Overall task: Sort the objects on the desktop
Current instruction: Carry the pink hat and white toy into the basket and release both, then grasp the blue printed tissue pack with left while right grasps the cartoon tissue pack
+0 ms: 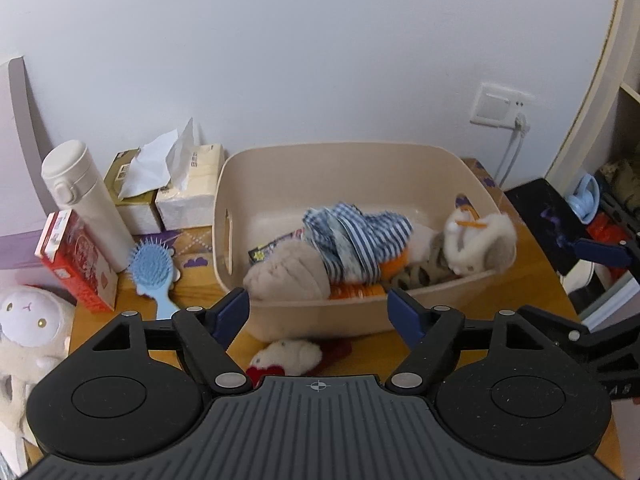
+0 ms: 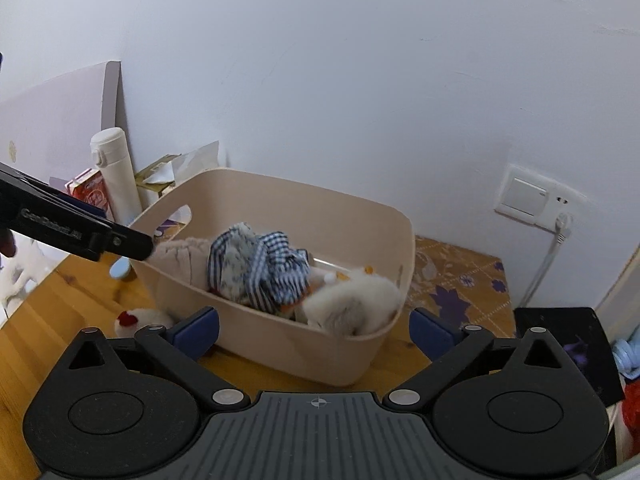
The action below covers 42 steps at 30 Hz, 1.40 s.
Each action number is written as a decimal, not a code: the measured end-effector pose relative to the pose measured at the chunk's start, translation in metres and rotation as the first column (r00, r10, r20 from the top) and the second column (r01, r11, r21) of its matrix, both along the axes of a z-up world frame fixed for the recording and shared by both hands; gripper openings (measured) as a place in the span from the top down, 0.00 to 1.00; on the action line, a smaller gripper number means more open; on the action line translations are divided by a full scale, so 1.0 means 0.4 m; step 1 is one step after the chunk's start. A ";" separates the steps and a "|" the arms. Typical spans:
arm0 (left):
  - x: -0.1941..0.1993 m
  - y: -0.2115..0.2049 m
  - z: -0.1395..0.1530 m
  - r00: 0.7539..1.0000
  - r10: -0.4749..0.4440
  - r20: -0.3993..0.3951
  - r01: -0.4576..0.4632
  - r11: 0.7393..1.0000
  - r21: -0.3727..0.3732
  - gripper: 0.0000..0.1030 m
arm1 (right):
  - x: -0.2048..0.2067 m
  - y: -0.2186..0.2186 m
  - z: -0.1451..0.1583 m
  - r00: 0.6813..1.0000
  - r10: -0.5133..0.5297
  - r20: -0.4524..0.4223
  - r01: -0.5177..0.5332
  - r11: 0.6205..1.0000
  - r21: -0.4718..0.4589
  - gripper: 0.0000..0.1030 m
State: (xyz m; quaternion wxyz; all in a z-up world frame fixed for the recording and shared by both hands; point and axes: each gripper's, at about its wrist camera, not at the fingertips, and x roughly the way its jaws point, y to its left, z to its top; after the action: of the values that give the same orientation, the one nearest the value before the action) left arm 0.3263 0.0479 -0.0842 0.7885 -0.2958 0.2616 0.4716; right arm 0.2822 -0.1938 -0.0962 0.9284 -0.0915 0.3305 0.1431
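A beige plastic bin (image 1: 400, 168) stands on the wooden desk and holds several soft things: a blue striped cloth (image 1: 356, 236), a beige plush (image 1: 292, 276) and a white fluffy toy (image 1: 480, 240). My left gripper (image 1: 320, 312) is open and empty in front of the bin's near wall. A small white and red plush (image 1: 288, 356) lies on the desk just below it. My right gripper (image 2: 314, 332) is open and empty at the bin's (image 2: 304, 344) near corner. The white fluffy toy (image 2: 352, 300) lies just beyond it.
Left of the bin stand a white flask (image 1: 84, 200), a red box (image 1: 76, 260), tissue packs (image 1: 172, 188) and a blue hairbrush (image 1: 154, 276). A white plush (image 1: 28, 320) sits at the far left. A black pad (image 2: 568, 344) lies right.
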 end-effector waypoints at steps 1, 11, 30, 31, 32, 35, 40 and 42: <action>-0.001 -0.010 -0.003 1.000 -0.005 -0.005 0.005 1.000 -0.001 0.25 | -0.009 -0.005 -0.003 1.000 -0.008 -0.007 0.008 1.000 0.001 0.00; -0.016 -0.111 -0.066 0.999 -0.016 -0.036 0.013 0.997 -0.072 0.22 | -0.106 -0.053 -0.045 0.997 -0.041 -0.070 0.040 0.999 -0.012 0.00; 0.017 -0.200 -0.201 0.995 -0.060 -0.084 0.042 0.978 -0.207 0.22 | -0.197 -0.085 -0.173 0.981 -0.010 -0.193 -0.001 0.999 -0.053 0.00; 0.019 -0.199 -0.210 0.995 -0.053 -0.079 0.035 0.976 -0.216 0.22 | -0.197 -0.082 -0.183 0.980 -0.004 -0.199 -0.007 0.998 -0.056 0.00; 0.020 -0.198 -0.221 0.996 -0.047 -0.075 0.029 0.974 -0.224 0.22 | -0.196 -0.079 -0.191 0.979 -0.001 -0.205 -0.012 0.998 -0.060 0.00; 0.026 -0.194 -0.249 0.997 -0.029 -0.077 0.008 0.966 -0.259 0.22 | -0.192 -0.071 -0.214 0.975 0.014 -0.220 -0.032 0.997 -0.076 0.00; 0.041 -0.184 -0.287 0.996 -0.003 -0.090 -0.024 0.955 -0.294 0.22 | -0.174 -0.059 -0.247 0.969 0.039 -0.245 -0.061 0.995 -0.083 0.00; 0.047 -0.179 -0.298 0.996 0.007 -0.092 -0.035 0.951 -0.307 0.22 | -0.164 -0.057 -0.261 0.966 0.045 -0.256 -0.069 0.994 -0.084 0.00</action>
State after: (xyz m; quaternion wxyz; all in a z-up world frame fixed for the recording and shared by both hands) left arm 0.3450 -0.0235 -0.2035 0.7152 -0.3965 0.3638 0.4460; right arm 0.2166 -0.2166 -0.2006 0.8688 -0.1246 0.4500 0.1650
